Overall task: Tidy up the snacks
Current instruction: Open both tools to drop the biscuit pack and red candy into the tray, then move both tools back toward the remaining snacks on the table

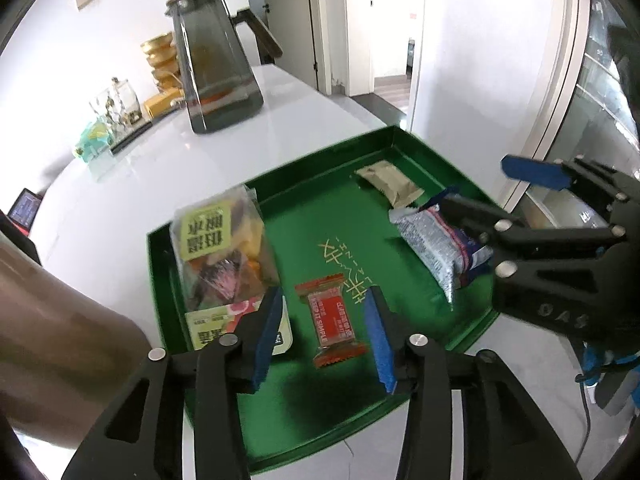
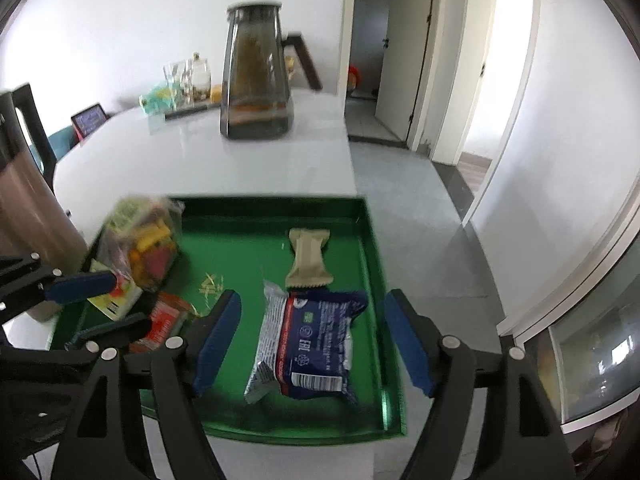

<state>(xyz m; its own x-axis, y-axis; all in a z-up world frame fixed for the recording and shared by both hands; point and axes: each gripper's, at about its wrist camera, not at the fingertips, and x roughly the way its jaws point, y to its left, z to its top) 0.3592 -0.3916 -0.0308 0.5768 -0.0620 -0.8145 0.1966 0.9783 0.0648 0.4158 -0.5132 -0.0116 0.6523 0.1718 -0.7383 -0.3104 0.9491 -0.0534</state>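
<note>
A green tray lies on the white table and holds the snacks. My left gripper is open just above a red snack bar, which lies flat on the tray between its blue pads without touching them. My right gripper stands wide open over a blue and silver packet that rests on the tray. A beige packet lies further back. A clear bag of mixed snacks stands at the tray's left on a yellow-green packet.
A dark glass pitcher stands behind the tray. A brown metal jug is close on the left. Glass jars sit at the far wall. The tray's right side reaches the table's edge, with floor beyond.
</note>
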